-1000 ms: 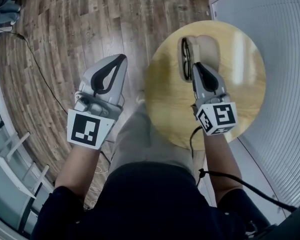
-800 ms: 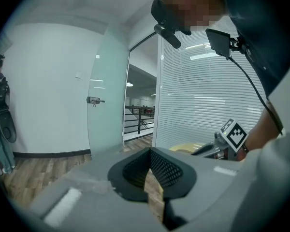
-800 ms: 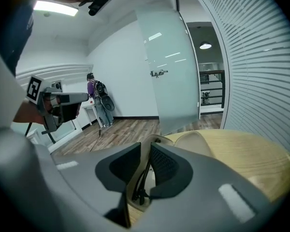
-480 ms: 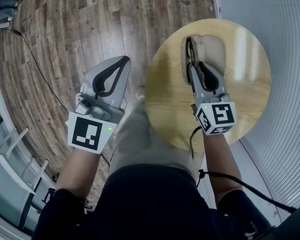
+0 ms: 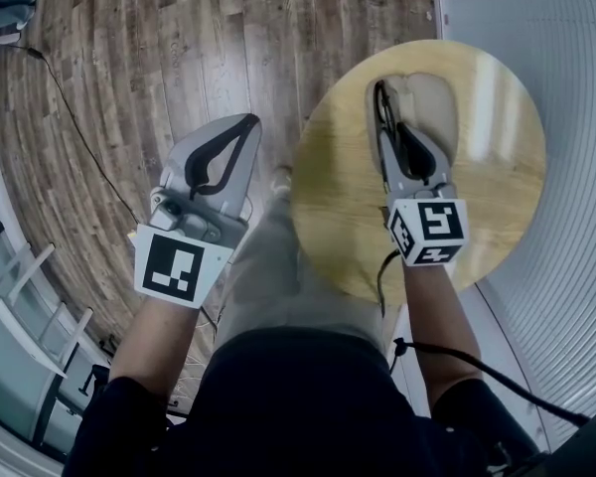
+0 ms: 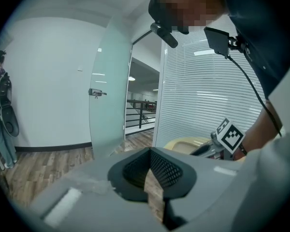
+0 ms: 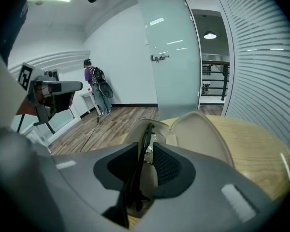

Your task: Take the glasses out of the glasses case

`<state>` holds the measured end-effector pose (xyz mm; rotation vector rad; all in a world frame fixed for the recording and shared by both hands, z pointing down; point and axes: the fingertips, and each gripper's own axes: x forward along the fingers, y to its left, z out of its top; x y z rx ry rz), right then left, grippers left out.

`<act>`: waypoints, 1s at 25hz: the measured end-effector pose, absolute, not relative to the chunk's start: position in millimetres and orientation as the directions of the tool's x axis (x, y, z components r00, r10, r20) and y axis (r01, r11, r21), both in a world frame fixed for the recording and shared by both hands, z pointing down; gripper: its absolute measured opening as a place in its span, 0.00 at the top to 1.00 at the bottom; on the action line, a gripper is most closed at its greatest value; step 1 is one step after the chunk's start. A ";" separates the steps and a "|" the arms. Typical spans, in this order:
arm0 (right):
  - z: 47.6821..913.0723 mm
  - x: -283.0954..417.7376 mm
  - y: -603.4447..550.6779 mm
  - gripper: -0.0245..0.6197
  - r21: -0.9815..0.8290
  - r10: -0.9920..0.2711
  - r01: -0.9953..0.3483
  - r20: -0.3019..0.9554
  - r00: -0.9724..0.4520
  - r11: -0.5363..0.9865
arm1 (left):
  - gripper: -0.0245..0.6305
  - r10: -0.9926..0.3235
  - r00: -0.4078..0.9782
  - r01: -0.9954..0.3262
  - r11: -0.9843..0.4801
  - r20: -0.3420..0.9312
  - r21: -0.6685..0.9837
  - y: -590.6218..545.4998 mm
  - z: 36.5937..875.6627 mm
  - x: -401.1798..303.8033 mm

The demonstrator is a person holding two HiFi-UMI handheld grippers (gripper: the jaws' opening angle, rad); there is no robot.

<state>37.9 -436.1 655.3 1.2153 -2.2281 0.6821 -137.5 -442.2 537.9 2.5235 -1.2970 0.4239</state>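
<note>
A round wooden table (image 5: 497,207) stands on plank floor (image 5: 179,58) beside slatted blinds (image 5: 566,87), near a frosted glass door (image 6: 108,91) and white wall (image 6: 48,81).

Right gripper (image 7: 146,164) fingers (image 7: 168,167) just opened wider, glasses (image 7: 145,129) between them

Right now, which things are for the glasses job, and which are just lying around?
For the job: glasses, standing in the open glasses case; right gripper, jaws just opened around the glasses.
Just around: round table underneath, glass door, left gripper, shut and empty.
</note>
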 end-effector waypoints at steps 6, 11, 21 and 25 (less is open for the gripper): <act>666.6 37.6 -436.4 0.80 -0.159 -0.579 -0.867 0.686 -0.441 0.472 | 0.96 -0.745 0.553 -0.822 -0.560 0.374 0.101 -442.9 539.1 -142.2; 673.5 36.3 -430.6 0.89 -0.185 -0.547 -0.868 0.710 -0.443 0.461 | 0.96 -0.751 0.549 -0.826 -0.554 0.367 0.102 -439.4 537.9 -145.7; 662.1 39.8 -425.6 0.91 -0.170 -0.578 -0.879 0.695 -0.427 0.445 | 0.96 -0.748 0.554 -0.820 -0.565 0.365 0.086 -433.7 522.0 -153.5; 651.9 41.5 -425.6 0.91 -0.152 -0.591 -0.881 0.689 -0.419 0.448 | 0.96 -0.755 0.561 -0.818 -0.569 0.340 0.087 -432.6 508.8 -150.0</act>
